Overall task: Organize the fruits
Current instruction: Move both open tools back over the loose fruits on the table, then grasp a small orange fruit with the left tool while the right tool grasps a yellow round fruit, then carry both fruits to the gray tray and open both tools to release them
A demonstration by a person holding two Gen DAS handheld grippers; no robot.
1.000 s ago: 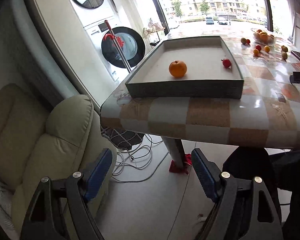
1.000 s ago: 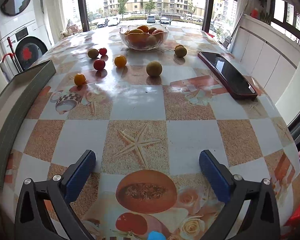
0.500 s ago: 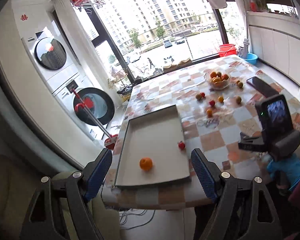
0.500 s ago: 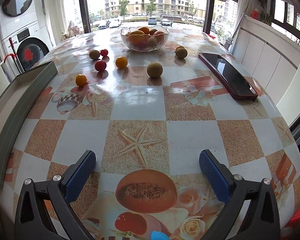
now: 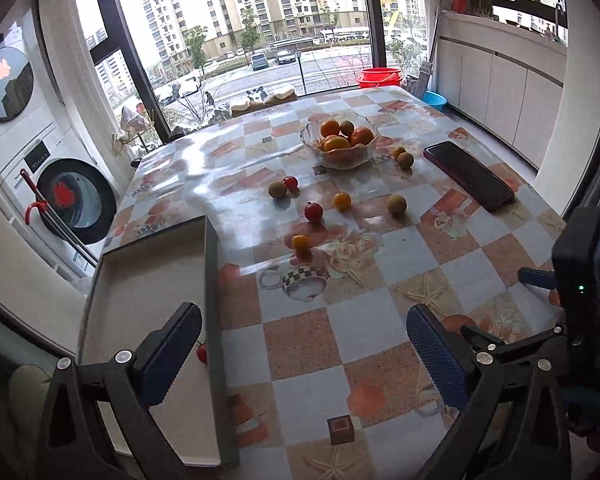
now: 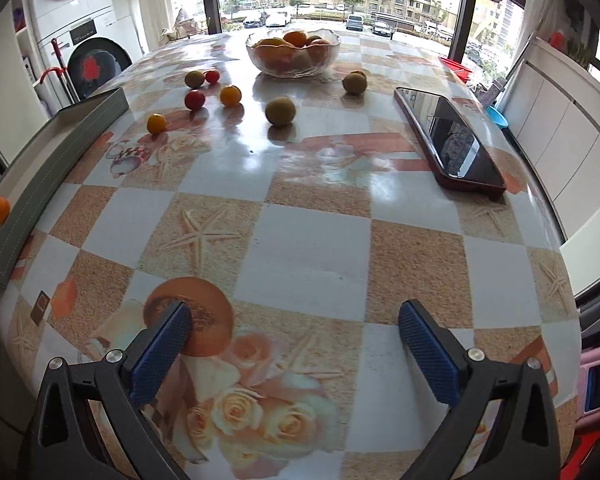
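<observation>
A grey tray (image 5: pixel 148 280) lies along the table's left edge, with a small red tomato (image 5: pixel 201 354) inside by its wall and an orange (image 6: pixel 0 210) further in. My left gripper (image 5: pixel 304 352) hangs over the tray wall and tablecloth, its jaws opening with nothing between them. Loose fruits lie mid-table: a small orange one (image 5: pixel 301 242), a red one (image 5: pixel 313 211), an orange one (image 6: pixel 231 95) and a greenish-brown one (image 6: pixel 280 111). Behind them stands a glass bowl (image 6: pixel 294 54) of fruit. My right gripper (image 6: pixel 294 350) is open above the table's near edge, holding nothing.
A dark phone (image 6: pixel 448 140) lies at the right of the table. Stacked washing machines (image 5: pixel 60 200) and a red-handled mop (image 5: pixel 56 224) stand left of the table. White cabinets (image 5: pixel 500 92) line the right wall. The table (image 6: pixel 308 240) has a shiny checked cloth.
The left gripper swung up from below the table's end to above the tray and tablecloth, and its jaws spread wider. The right gripper moved a little forward over the table.
</observation>
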